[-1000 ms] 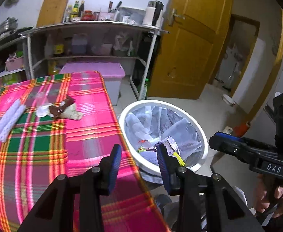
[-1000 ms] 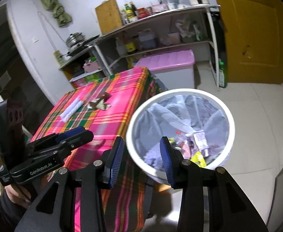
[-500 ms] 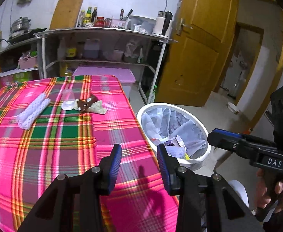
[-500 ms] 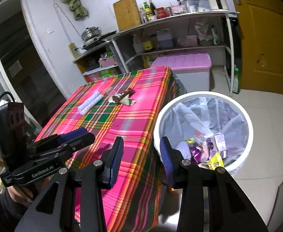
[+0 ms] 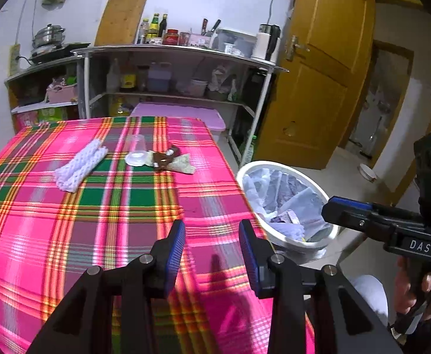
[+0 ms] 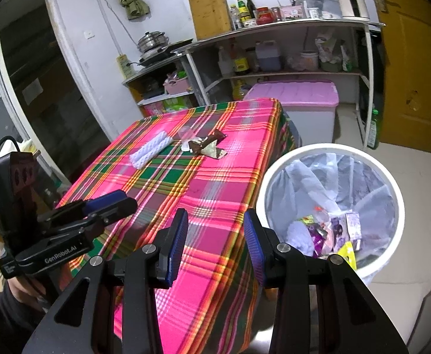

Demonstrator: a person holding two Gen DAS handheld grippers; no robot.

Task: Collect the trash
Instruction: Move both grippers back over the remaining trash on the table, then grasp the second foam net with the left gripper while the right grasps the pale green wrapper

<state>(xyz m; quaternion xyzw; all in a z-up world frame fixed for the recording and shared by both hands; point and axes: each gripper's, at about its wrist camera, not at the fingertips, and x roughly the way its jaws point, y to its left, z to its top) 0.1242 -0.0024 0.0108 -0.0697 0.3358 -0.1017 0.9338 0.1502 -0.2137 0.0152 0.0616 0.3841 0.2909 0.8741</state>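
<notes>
Drawing back from the lined bin (image 6: 330, 206) over the last second, both hand-held grippers, left (image 5: 212, 247) and right (image 6: 215, 243), hang with jaws apart and empty above the plaid worktop (image 5: 68, 221); remaining wrappers (image 5: 171, 160), cup (image 5: 136, 146) and foam net (image 5: 80, 168) lie at its far end, likely next.

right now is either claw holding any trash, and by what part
Nothing is held. The left claw and right claw are both open and empty, while the brown wrapper lies untouched on the plaid tablecloth.
</notes>
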